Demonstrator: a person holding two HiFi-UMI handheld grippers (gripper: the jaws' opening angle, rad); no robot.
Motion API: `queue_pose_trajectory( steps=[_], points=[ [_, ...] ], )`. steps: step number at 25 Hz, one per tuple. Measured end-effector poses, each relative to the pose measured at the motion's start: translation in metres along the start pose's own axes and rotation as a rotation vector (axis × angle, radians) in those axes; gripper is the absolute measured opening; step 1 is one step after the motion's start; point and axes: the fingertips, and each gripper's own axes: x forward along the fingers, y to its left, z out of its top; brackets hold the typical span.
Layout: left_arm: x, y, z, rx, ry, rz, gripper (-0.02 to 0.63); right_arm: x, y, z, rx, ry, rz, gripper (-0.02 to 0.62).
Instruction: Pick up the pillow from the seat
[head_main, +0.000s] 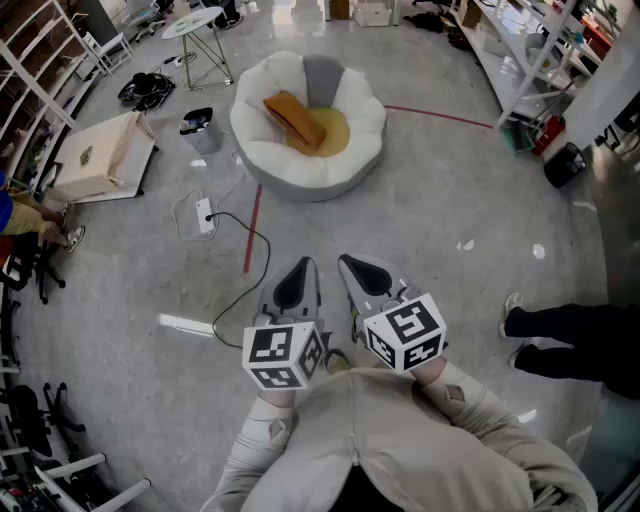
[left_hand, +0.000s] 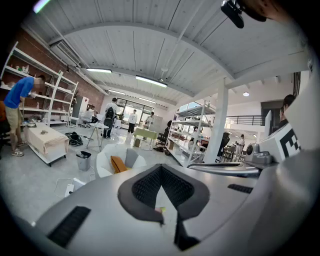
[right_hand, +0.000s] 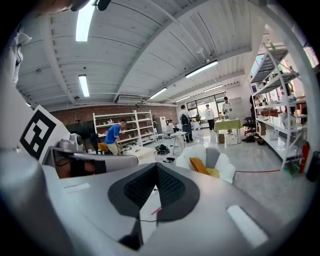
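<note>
Orange pillow (head_main: 290, 118), white-and-yellow seat (head_main: 372, 128) — grey floor (head_main: 430, 220)

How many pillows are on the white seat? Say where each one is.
2: an orange pillow across the seat's middle, a yellow pillow flat under its right end. The grey back may be a third.

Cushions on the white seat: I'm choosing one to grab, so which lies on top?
The orange pillow, lying slantwise over the round yellow cushion; the grey cushion sits at the back.
</note>
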Motion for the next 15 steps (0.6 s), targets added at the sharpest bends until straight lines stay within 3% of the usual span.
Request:
queue_pose_trajectory(
  steps=[15],
  points=[
    [0.087, 0.041, 0.033, -0.002, -0.007, 0.049, 0.006, 0.080, -0.063, 0.027, 0.030, 0.016, 0.028, 0.000]
  ],
)
